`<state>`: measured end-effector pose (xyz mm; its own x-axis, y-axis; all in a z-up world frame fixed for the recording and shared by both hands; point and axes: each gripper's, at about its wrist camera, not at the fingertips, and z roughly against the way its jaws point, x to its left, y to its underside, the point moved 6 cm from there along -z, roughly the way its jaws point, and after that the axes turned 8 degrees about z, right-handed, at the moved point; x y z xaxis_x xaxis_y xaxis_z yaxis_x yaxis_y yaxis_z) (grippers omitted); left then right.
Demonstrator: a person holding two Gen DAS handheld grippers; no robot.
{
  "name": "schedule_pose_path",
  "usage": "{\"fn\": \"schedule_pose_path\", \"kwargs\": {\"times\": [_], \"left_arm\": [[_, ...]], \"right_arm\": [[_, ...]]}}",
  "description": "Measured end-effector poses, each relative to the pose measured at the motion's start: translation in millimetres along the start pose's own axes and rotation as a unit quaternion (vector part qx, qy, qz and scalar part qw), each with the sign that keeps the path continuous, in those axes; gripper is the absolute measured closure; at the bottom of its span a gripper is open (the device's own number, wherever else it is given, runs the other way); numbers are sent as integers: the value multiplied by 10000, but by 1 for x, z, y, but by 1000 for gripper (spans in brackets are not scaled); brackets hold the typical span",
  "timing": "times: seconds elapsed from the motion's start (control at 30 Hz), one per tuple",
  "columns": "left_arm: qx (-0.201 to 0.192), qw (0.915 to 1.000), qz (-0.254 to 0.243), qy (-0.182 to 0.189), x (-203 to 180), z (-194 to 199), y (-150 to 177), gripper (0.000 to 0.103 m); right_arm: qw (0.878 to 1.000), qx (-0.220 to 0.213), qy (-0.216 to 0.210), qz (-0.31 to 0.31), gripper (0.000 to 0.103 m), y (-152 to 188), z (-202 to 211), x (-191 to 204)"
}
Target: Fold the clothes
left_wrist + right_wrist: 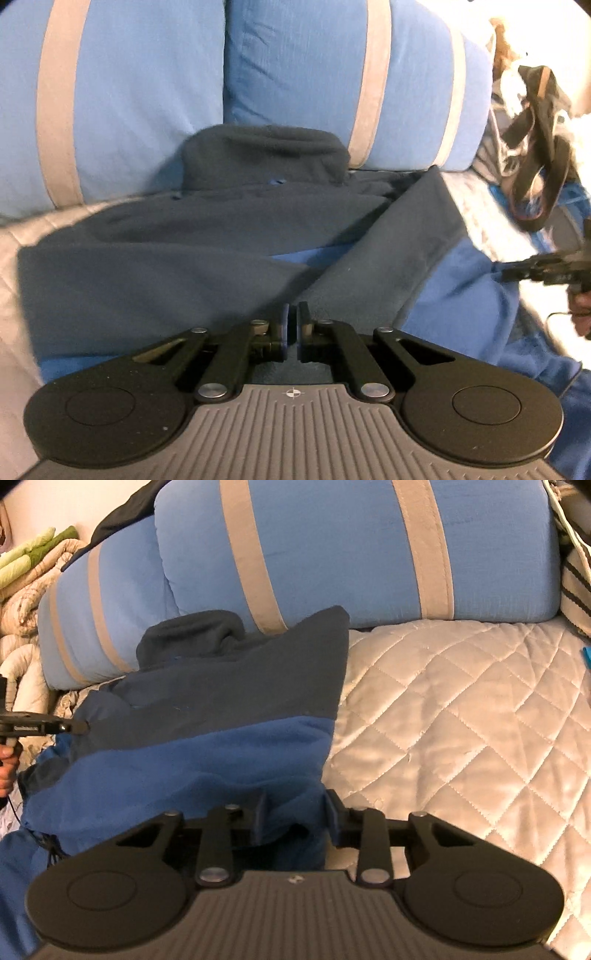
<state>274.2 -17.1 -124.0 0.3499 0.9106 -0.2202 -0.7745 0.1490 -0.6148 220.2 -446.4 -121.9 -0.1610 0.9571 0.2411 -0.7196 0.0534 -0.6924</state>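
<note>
Fleece jacket (221, 716) between right gripper (295, 814) fingers; left gripper (294, 326) closed.

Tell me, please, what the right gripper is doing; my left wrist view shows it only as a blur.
Observer: The right gripper has the fleece jacket's blue hem between its fingers; whether it clamps, I cannot tell.
Operator: Does my left gripper hold fabric?
Observer: From the right wrist, the left gripper appears to pinch the jacket's side edge, drawn to a point.
Operator: What lies right of the jacket?
Observer: Bare quilted bedspread up to the striped pillow.
</note>
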Motion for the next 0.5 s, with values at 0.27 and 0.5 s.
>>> {"fn": "schedule_pose_path", "kwargs": {"times": [0.27, 0.5], "left_arm": [[-38, 9987, 36, -501, -5, 8, 5, 78], [-790, 9952, 342, -466, -1, 89, 15, 37]], "right_arm": [[9964, 72, 747, 393, 35, 1, 4, 8], [9913, -120, 1073, 757, 12, -7, 44, 15]]}}
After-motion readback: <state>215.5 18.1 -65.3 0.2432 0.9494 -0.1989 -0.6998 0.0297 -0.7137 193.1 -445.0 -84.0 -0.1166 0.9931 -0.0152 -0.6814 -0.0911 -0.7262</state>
